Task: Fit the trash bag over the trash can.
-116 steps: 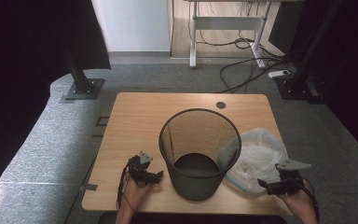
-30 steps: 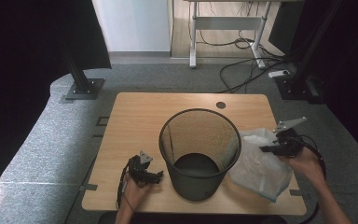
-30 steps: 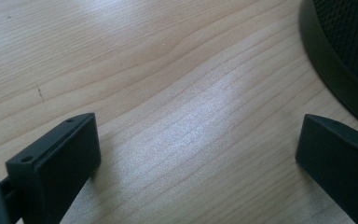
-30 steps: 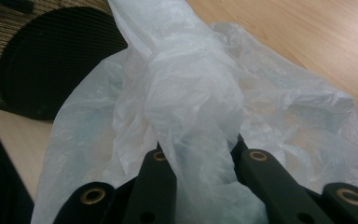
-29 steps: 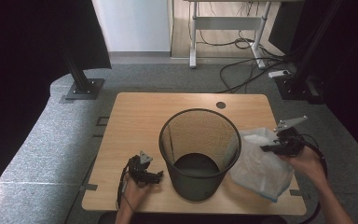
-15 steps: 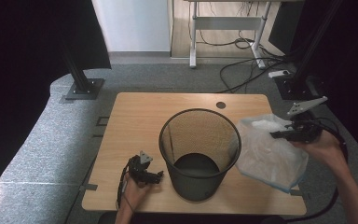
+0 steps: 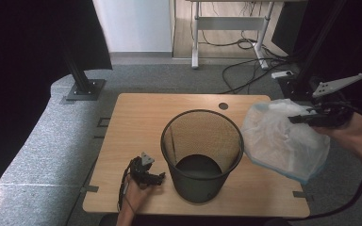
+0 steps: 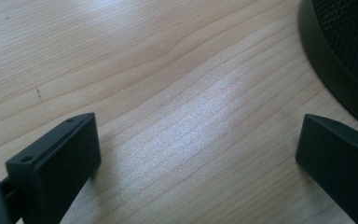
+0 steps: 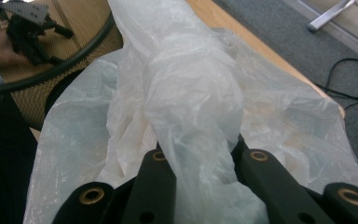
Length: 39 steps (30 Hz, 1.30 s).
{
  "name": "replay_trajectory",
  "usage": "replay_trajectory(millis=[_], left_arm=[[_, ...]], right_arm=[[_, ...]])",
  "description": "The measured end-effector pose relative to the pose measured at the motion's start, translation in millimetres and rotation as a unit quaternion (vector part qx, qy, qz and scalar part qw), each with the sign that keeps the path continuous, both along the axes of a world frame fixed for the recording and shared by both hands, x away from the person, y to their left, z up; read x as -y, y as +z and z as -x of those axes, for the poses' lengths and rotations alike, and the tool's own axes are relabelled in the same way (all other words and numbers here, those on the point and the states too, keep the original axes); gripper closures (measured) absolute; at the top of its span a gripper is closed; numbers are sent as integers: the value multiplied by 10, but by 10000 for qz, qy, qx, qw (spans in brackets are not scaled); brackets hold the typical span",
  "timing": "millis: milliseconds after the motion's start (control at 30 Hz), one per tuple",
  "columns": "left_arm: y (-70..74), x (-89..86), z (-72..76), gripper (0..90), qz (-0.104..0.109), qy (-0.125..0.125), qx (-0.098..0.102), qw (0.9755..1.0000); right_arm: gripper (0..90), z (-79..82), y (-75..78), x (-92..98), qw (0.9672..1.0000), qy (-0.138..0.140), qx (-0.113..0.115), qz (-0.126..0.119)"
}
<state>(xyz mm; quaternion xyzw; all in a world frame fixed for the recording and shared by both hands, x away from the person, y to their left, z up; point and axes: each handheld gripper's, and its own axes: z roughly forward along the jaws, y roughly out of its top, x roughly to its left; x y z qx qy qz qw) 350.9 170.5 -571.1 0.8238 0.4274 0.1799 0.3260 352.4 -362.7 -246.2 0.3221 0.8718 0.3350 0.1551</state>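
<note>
The plastic bag (image 7: 283, 141) is being gripped, bunched, by the right gripper (image 7: 298, 118) and held above the table (image 7: 136, 117), beside the wire bin (image 7: 201, 155), probably for lining it. The left gripper (image 7: 156, 177) is being rested with jaws spread and empty near the bin's base, seemingly to steady it.

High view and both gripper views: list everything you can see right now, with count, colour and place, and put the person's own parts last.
table: one, light wood, centre of the high view.
wastebasket: one, black mesh, upright on the table's near middle.
plastic bag: one, translucent white with a bluish edge, hanging from the right gripper beside the wastebasket, over the table's right end.
desk frame: one, white, on the floor beyond the table.
cables: several, black, on the grey carpet behind the table.
left gripper: one, black, jaws open, low on the table left of the wastebasket.
right gripper: one, black, shut on the plastic bag, raised at right.
</note>
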Motion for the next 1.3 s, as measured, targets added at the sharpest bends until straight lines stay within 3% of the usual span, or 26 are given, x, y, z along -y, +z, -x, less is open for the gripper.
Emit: replay_trajectory(millis=[267, 600, 933, 1300], left_arm=[[0, 0, 0, 0, -2, -1, 2, 10000], [0, 0, -1, 0, 0, -3, 0, 10000], [0, 0, -2, 0, -1, -12, -2, 10000], [0, -1, -4, 0, -2, -41, -1, 10000]], right_arm=[[804, 76, 361, 31, 9998, -42, 184, -115], [804, 151, 722, -100, 9993, 11, 349, -113], [804, 203, 989, -439, 9980, 382, 427, -248], [803, 177, 1098, -964, 9940, 959, 395, -348]])
